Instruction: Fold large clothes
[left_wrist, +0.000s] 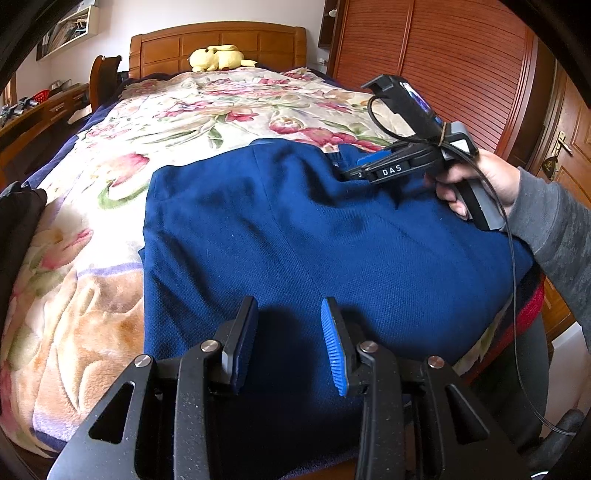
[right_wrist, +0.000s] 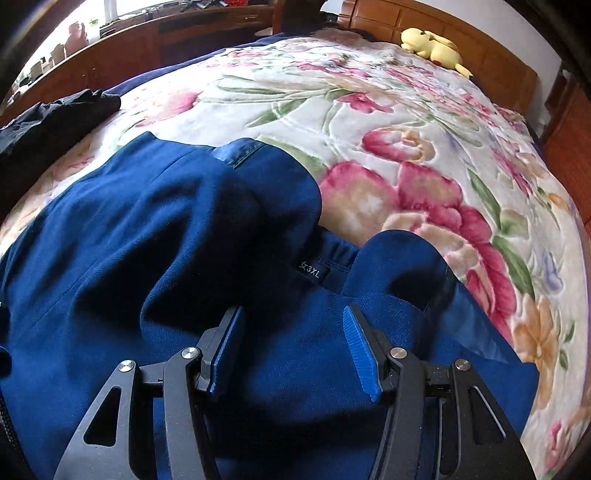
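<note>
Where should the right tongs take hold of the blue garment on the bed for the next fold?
Probably the raised flap near the size label on the blue garment, coming from above with the open right tongs. That fold stands proud of the floral blanket, so one pad can slip under it; the rest lies flat.

Both views are bright with soft daylight. In the right wrist view a window (right_wrist: 110, 11) at the upper left is blown out to white, and the floral blanket (right_wrist: 369, 122) beneath it looks washed. The blue garment (left_wrist: 295, 240) carries soft dark shadows under each pair of fingers and in its folds (right_wrist: 229, 206). Fisheye distortion bows the bed and wardrobe (left_wrist: 443, 62), and black vignetting fills the corners. Focus is sharp in the middle, softer toward the rims, with slight blur on the desk clutter (right_wrist: 66, 40)
</note>
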